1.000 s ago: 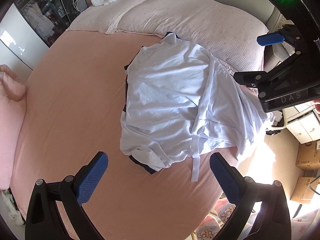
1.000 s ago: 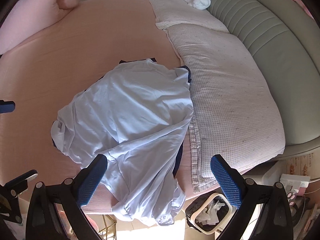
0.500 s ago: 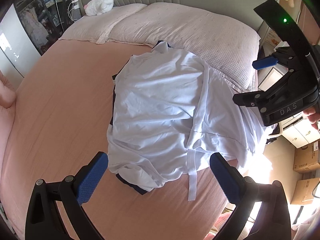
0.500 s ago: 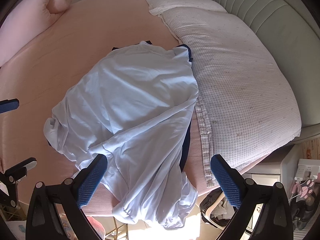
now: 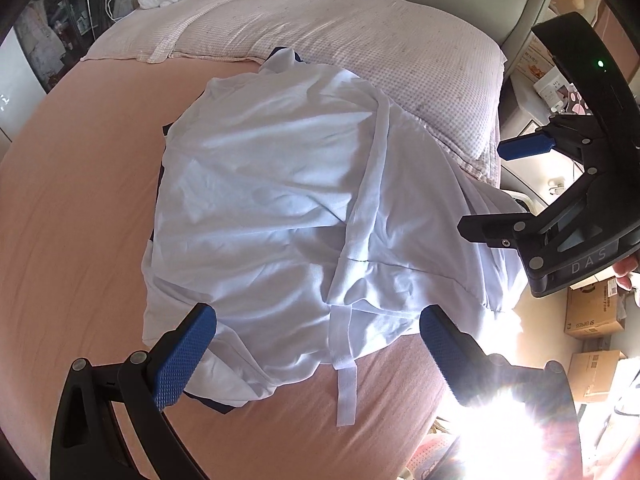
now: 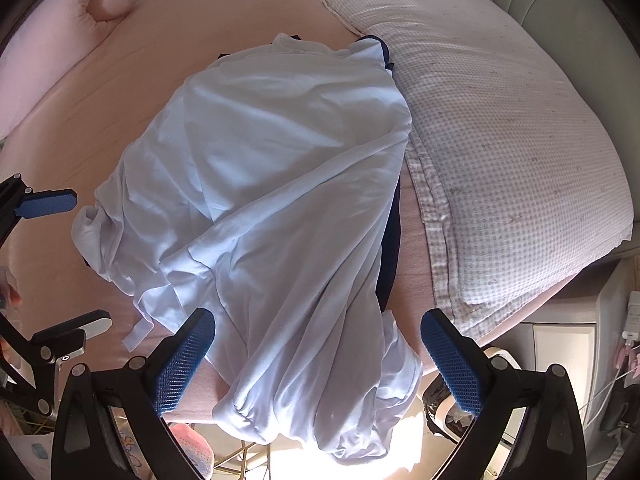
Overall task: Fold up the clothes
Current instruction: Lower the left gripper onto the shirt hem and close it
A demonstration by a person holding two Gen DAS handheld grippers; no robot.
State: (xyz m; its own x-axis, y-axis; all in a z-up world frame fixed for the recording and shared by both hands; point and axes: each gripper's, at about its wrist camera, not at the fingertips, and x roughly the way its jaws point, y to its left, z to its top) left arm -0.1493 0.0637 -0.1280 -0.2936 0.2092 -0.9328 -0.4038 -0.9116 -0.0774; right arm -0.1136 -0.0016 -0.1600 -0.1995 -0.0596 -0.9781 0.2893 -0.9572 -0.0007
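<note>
1. Looking along the left gripper (image 5: 318,340) in the left wrist view, its jaws stand wide apart and hold nothing; the blue pads hover just above the near hem of the white garment (image 5: 280,200).
2. The white garment lies crumpled on the pink bed sheet (image 5: 80,220), with a dark blue garment (image 5: 212,404) showing under its near edge. A loose white strap (image 5: 346,392) trails from the hem onto the sheet.
3. The far edge of the white garment touches the checked pillow (image 5: 380,40). The right gripper (image 5: 500,188) hovers at the right, beside the garment.
4. In the right wrist view, the right gripper (image 6: 318,344) also has its jaws fully spread and empty, positioned over the part of the white garment (image 6: 280,184) that hangs over the bed edge.
5. The left gripper (image 6: 64,260) appears at the left edge, jaws apart.
</note>
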